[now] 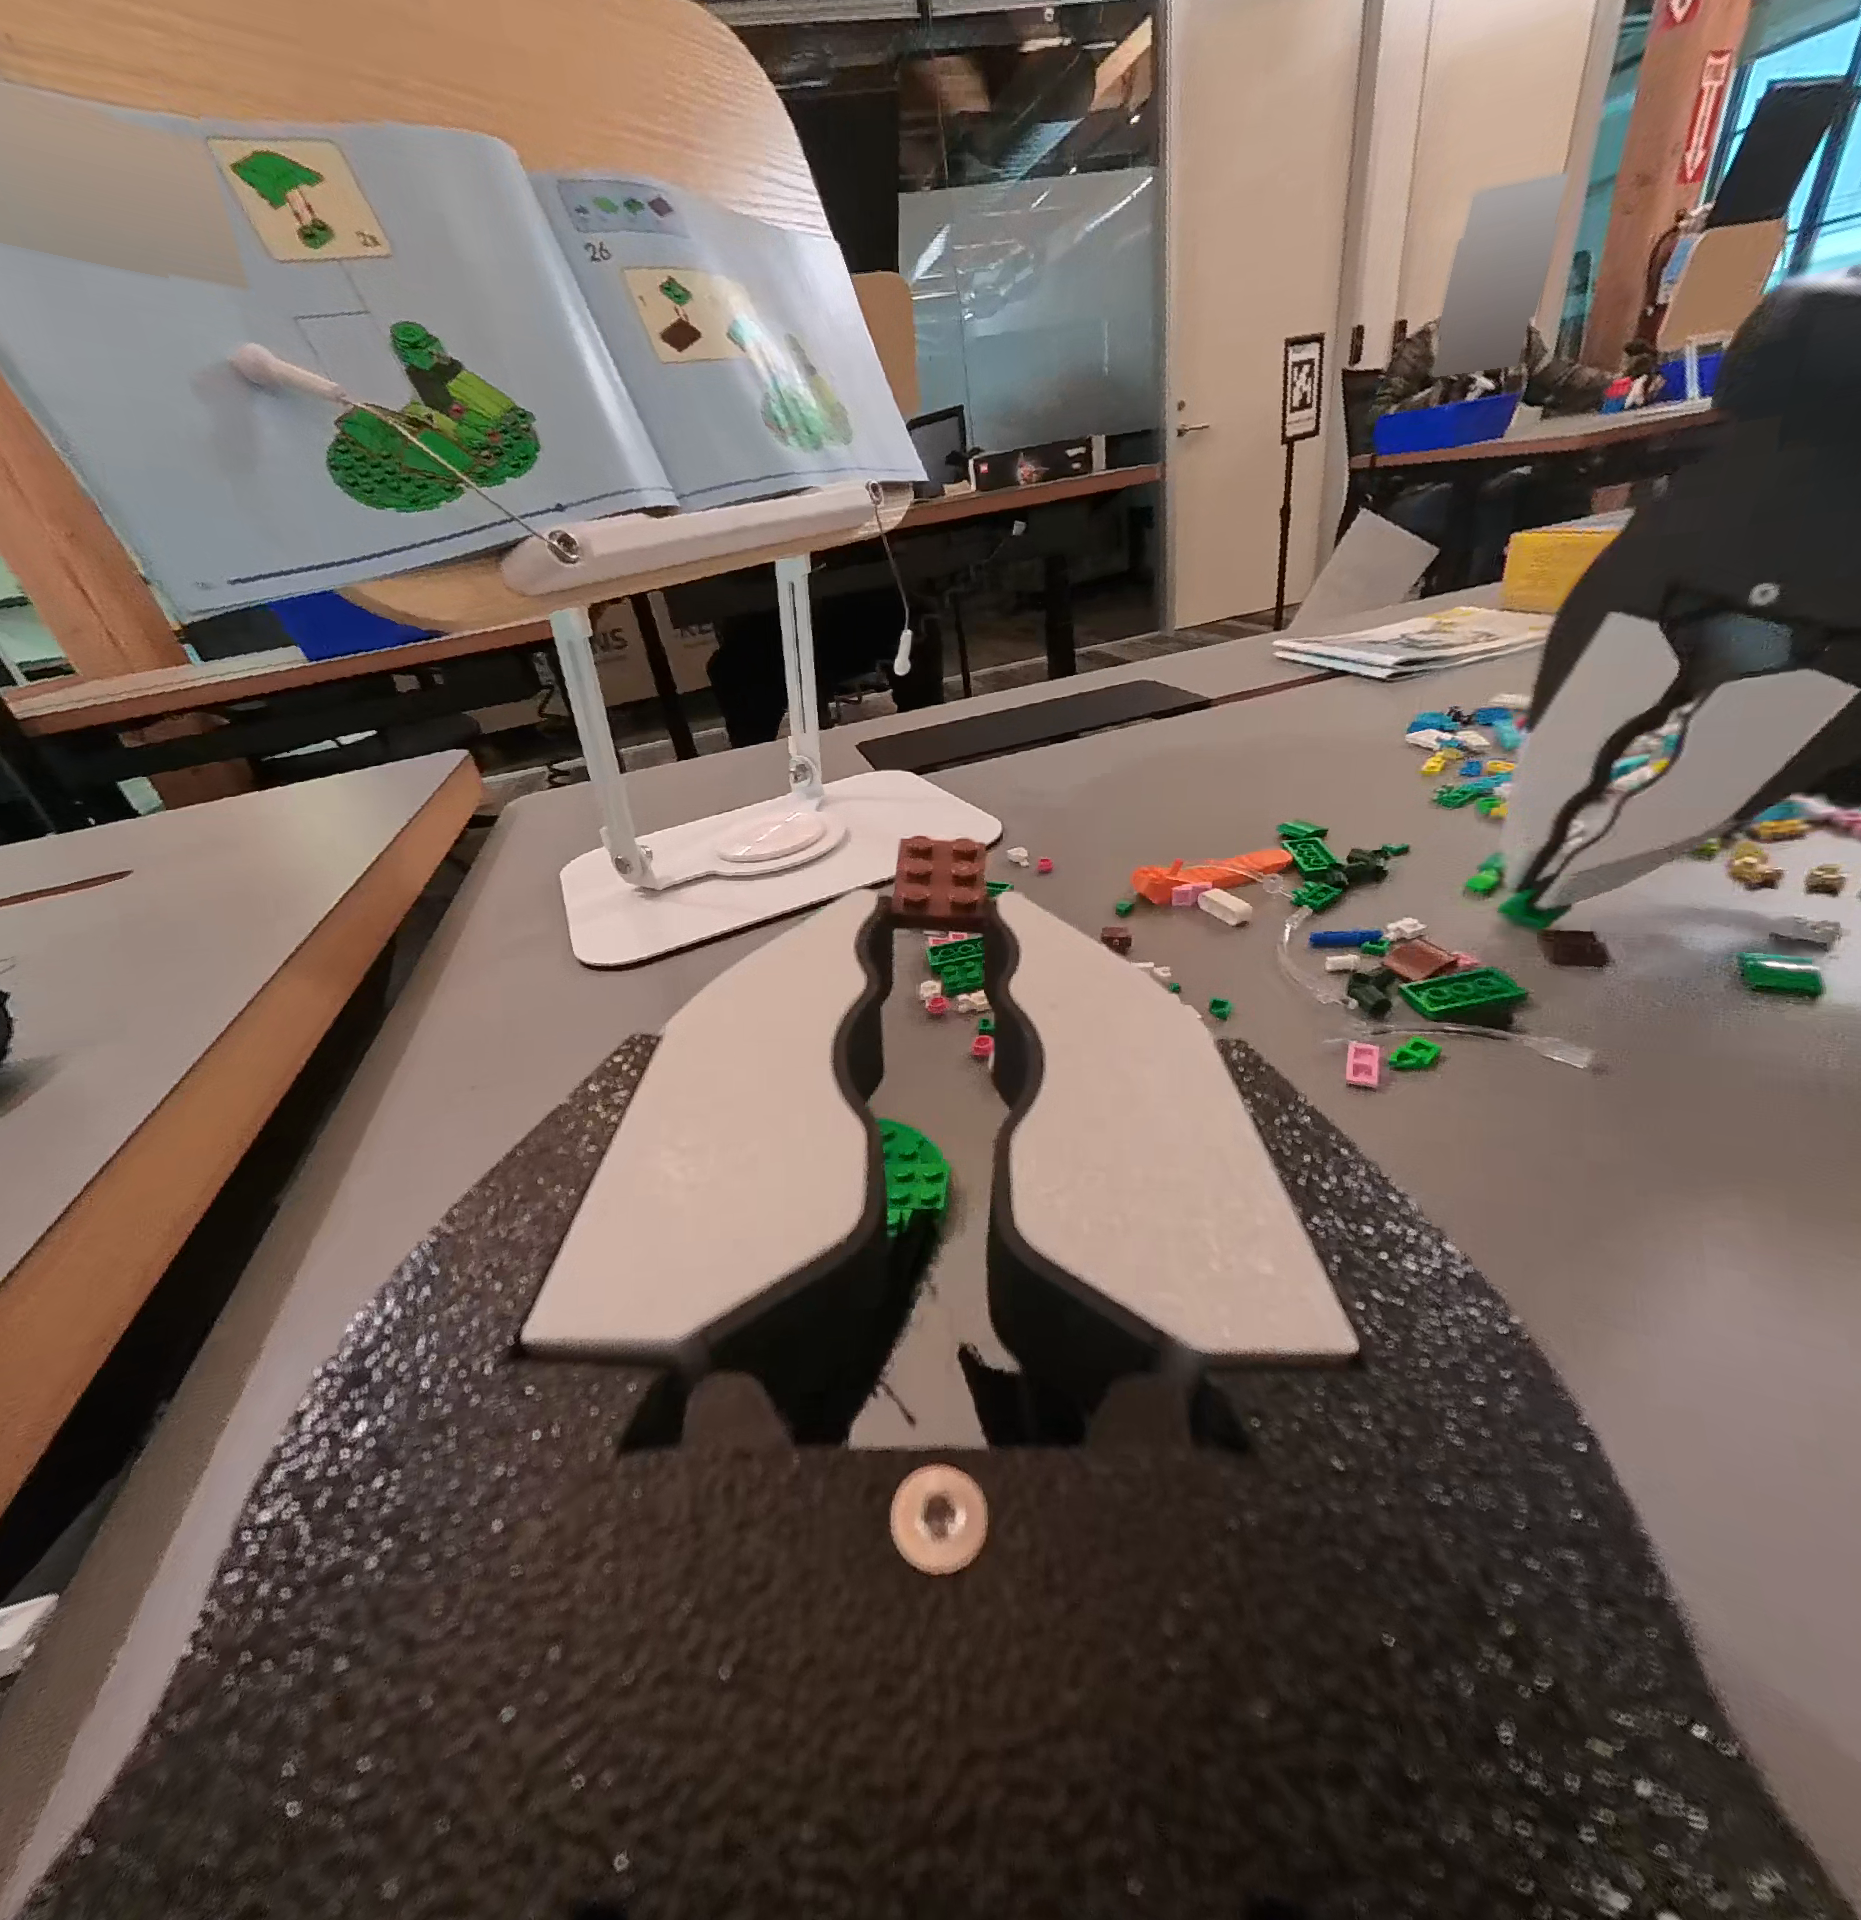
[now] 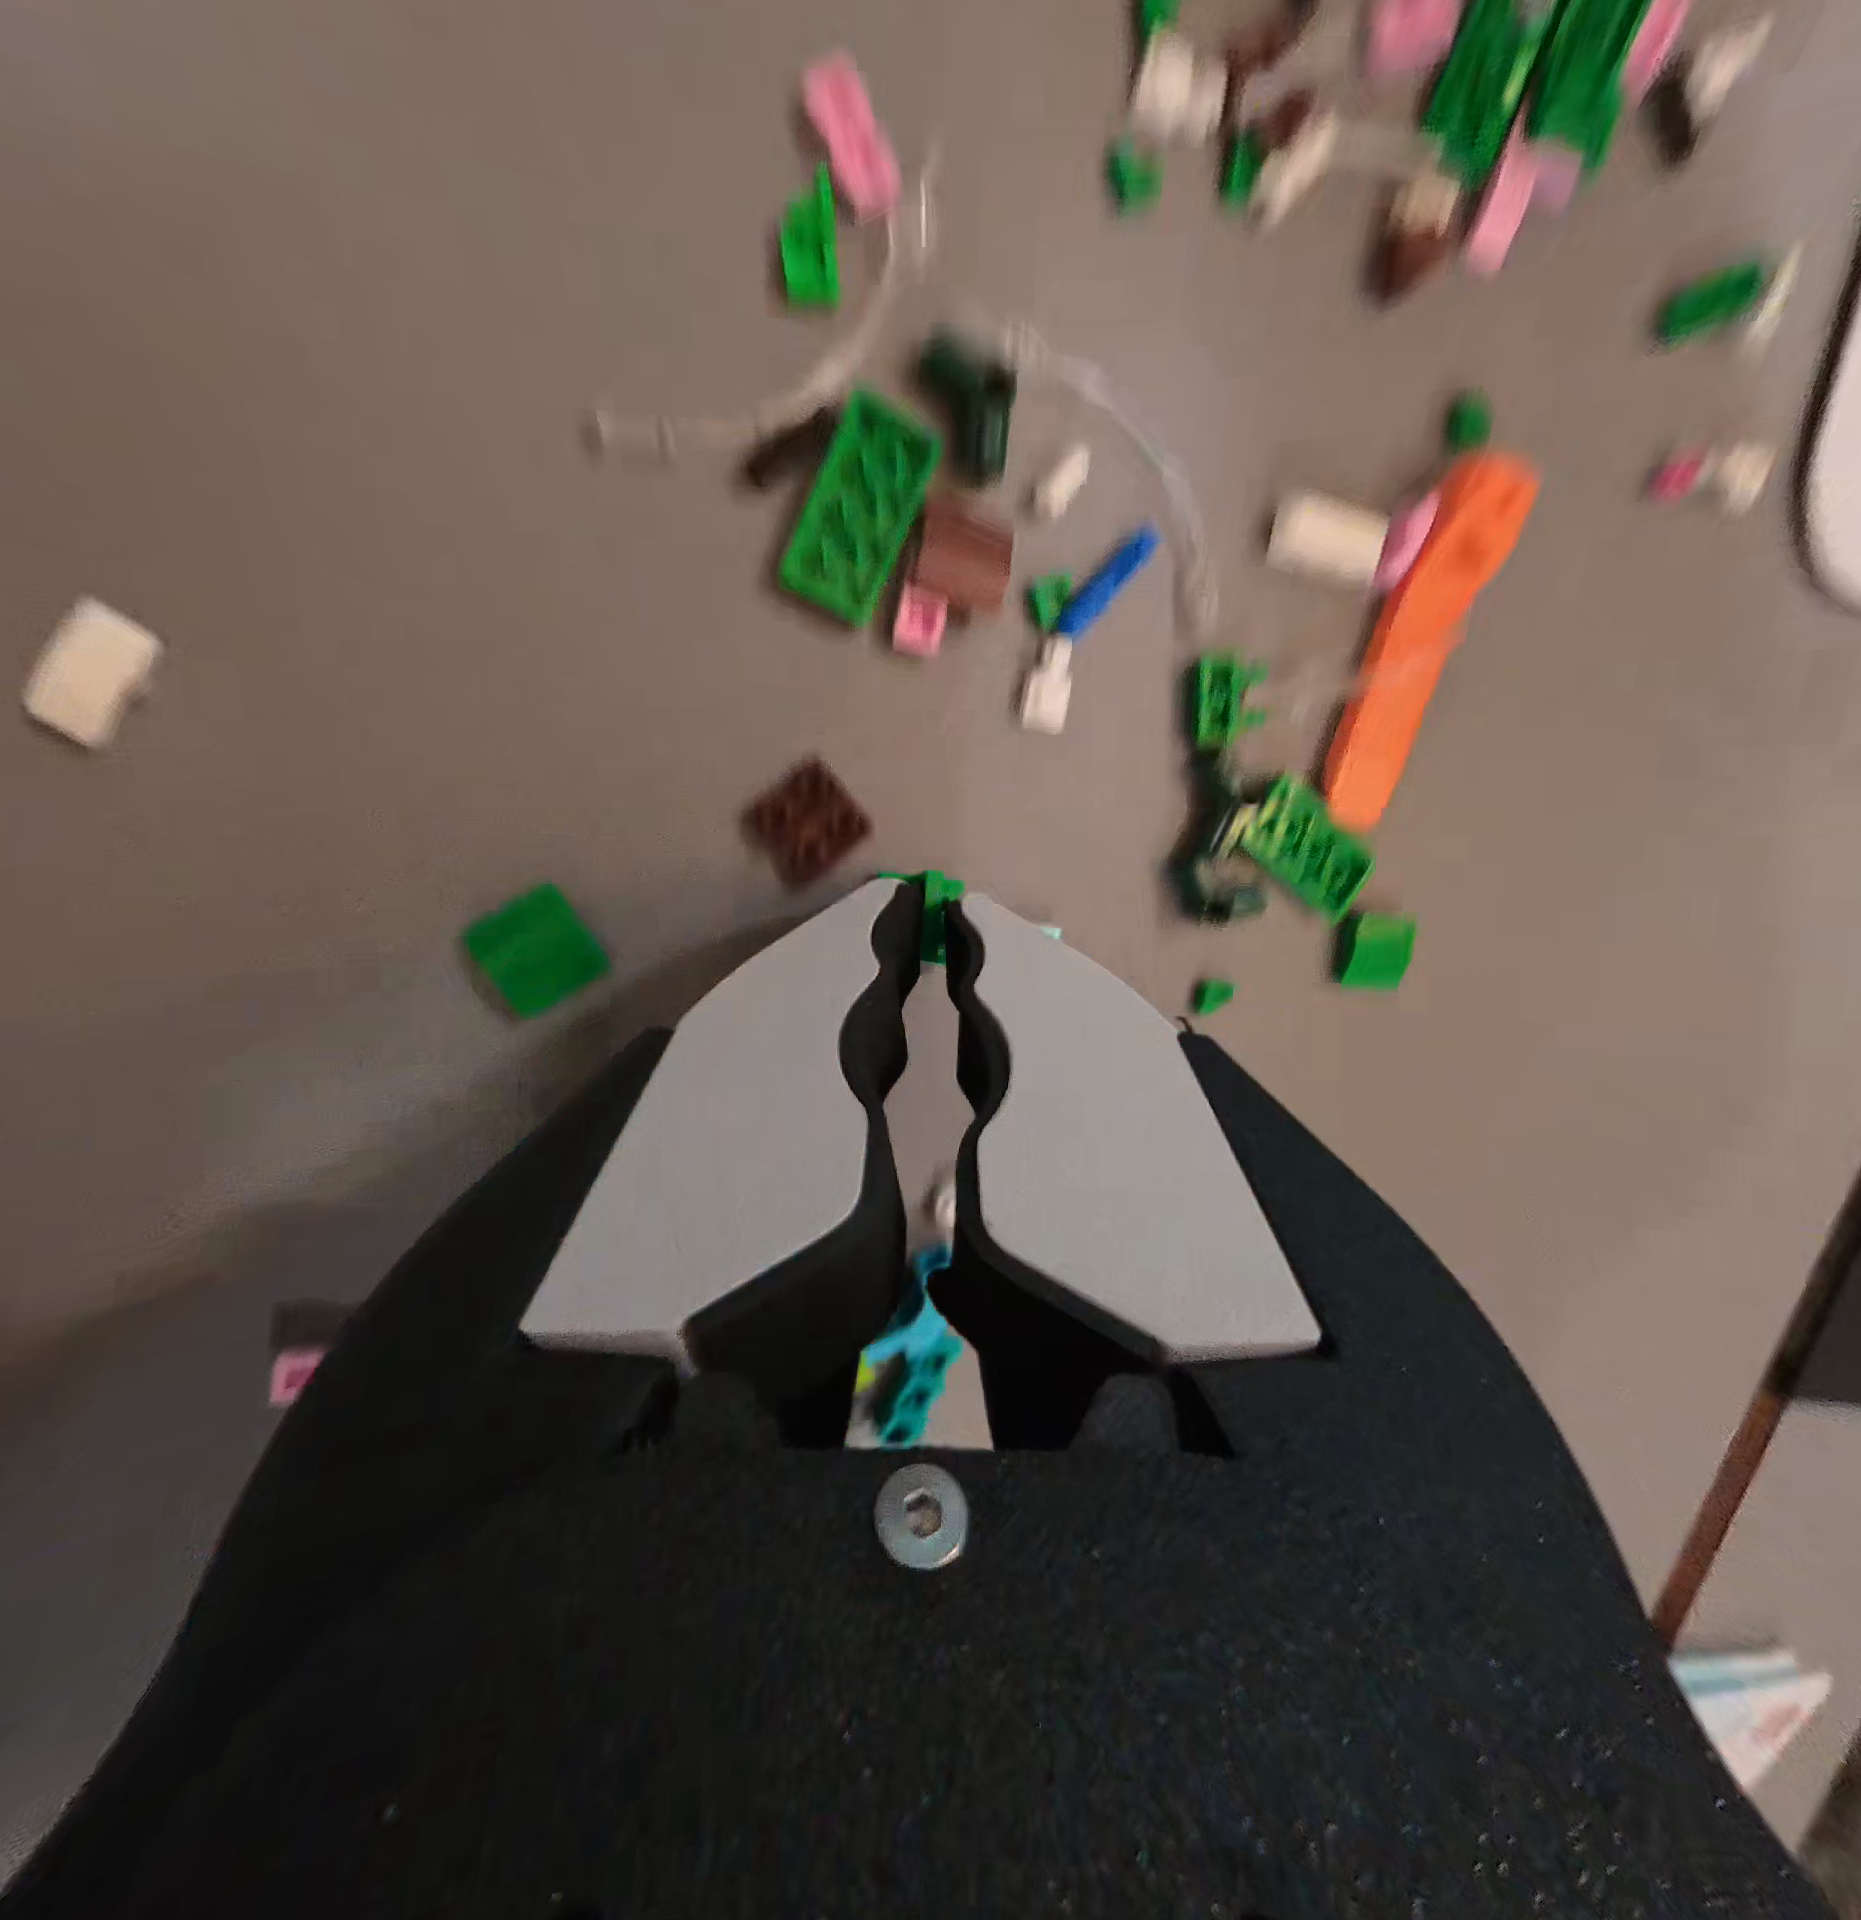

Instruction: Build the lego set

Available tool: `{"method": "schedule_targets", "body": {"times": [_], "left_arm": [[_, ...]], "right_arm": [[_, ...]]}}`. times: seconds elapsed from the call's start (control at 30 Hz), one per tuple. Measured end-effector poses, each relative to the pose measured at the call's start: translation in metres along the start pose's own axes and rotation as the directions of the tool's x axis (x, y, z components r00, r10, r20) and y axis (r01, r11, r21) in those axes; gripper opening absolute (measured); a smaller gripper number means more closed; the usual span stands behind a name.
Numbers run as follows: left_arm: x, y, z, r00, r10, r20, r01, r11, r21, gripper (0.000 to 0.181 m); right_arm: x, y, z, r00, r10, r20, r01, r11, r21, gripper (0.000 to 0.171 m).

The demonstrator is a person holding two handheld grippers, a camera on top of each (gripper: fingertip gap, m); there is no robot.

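Observation:
My left gripper [image 1: 941, 906] is shut on a brown studded plate [image 1: 941, 878] and holds it level above the grey table. A round green build [image 1: 913, 1172] lies on the table under its fingers. My right gripper [image 2: 921, 914] is shut on a small green piece [image 2: 934, 904] just above the table; in the left wrist view it shows at the right [image 1: 1534, 902] with the green piece [image 1: 1528, 909] at its tips. A brown plate [image 2: 806, 819] and a green tile [image 2: 534, 948] lie close to it. The right wrist view is blurred.
Loose bricks are scattered over the table [image 1: 1373, 1299]: an orange separator [image 1: 1212, 871], a green plate [image 1: 1463, 989], a pink brick [image 1: 1362, 1064]. A white stand [image 1: 760, 868] holds the open instruction booklet [image 1: 406, 353]. A second table [image 1: 178, 987] stands to the left. The gap from one gripper's tips to the other's is roughly 25 cm. The green tile [image 2: 534, 948] is about 6 cm from my right fingertips and 25 cm from my left. The left camera catches it too, in the left wrist view [image 1: 1775, 963].

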State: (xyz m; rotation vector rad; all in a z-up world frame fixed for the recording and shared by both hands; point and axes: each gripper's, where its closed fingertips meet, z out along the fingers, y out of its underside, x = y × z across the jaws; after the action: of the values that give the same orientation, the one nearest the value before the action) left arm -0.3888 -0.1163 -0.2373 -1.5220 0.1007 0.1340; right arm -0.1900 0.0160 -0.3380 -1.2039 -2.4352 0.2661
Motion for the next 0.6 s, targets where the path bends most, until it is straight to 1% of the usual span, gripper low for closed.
{"method": "schedule_targets", "body": {"times": [0.03, 0.13, 0.23, 0.3, 0.4, 0.53, 0.6], "left_arm": [[0.0, 0.0, 0.0, 1.0, 0.007, 0.003, -0.007, 1.0, 0.0, 0.016], [0.001, 0.0, 0.0, 1.0, 0.011, 0.0, -0.011, 1.0, -0.001, 0.016], [0.002, 0.0, 0.0, 1.0, 0.016, -0.004, -0.016, 1.0, 0.005, 0.016], [0.002, -0.001, -0.001, 1.0, 0.021, -0.001, -0.021, 1.0, 0.013, 0.016], [-0.002, -0.003, -0.003, 0.999, 0.025, 0.026, -0.026, 0.999, 0.028, 0.016], [-0.01, -0.005, -0.005, 0.998, -0.007, 0.059, 0.004, 0.999, 0.048, 0.016], [-0.012, -0.005, -0.005, 0.998, -0.031, 0.056, 0.028, 0.998, 0.048, 0.015]], "right_arm": [[-0.001, 0.008, -0.001, 1.0, 0.024, -0.004, -0.024, 1.0, -0.016, 0.004], [-0.002, 0.013, -0.003, 0.997, 0.082, 0.003, -0.083, 0.996, 0.026, 0.005], [0.001, 0.013, -0.005, 0.996, 0.088, -0.033, -0.087, 0.996, 0.038, 0.016], [0.007, 0.009, -0.009, 0.992, 0.078, -0.095, -0.071, 0.995, 0.069, 0.022], [0.016, -0.002, -0.021, 0.974, 0.143, -0.177, -0.109, 0.976, 0.191, 0.023], [0.019, -0.012, -0.038, 0.927, 0.283, -0.246, -0.168, 0.901, 0.4, 0.027], [0.016, -0.012, -0.041, 0.912, 0.324, -0.252, -0.187, 0.874, 0.448, 0.027]]}}
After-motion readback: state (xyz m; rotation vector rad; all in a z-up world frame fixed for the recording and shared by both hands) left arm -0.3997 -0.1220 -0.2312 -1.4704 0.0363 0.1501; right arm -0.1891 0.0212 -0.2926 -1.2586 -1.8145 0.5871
